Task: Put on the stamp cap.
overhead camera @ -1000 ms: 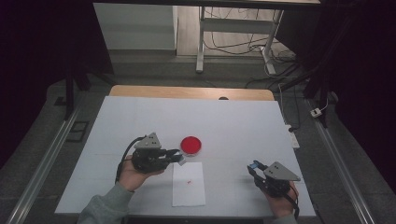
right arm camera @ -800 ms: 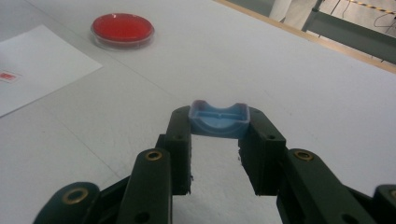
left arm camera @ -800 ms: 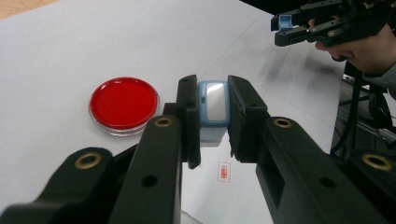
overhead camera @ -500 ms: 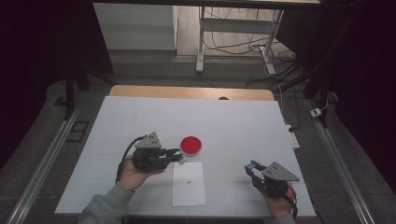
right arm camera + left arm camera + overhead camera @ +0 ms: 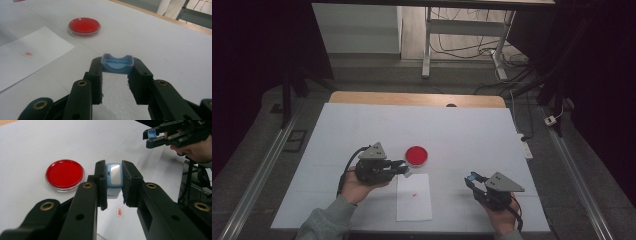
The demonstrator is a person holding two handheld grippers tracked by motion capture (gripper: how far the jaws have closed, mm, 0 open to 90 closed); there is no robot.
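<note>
- Nearest the person, the right gripper (image 5: 473,180) sits low at the table's near right edge, clenched on a small blue cap (image 5: 117,64); I'd keep it parked there, well apart from the paper, so it can't smudge anything
- The white sheet of paper (image 5: 414,197) lies flat at the near middle and already carries one small red imprint (image 5: 414,194); any further mark wants bare paper away from that one
- Just beyond the sheet's far left corner, the left gripper (image 5: 403,168) points level toward the right, its jaws grasping a pale blue stamp (image 5: 114,179) by its two sides; the stamp's face is hidden from me
- The stamp hangs between paper and ink pad (image 5: 417,155), close to both; to my eye the step is re-inking or capping, I can't tell which
- If inking, tip the stamp face down squarely over the red pad, press lightly and lift straight
- The white table (image 5: 452,125) stretches beyond
</note>
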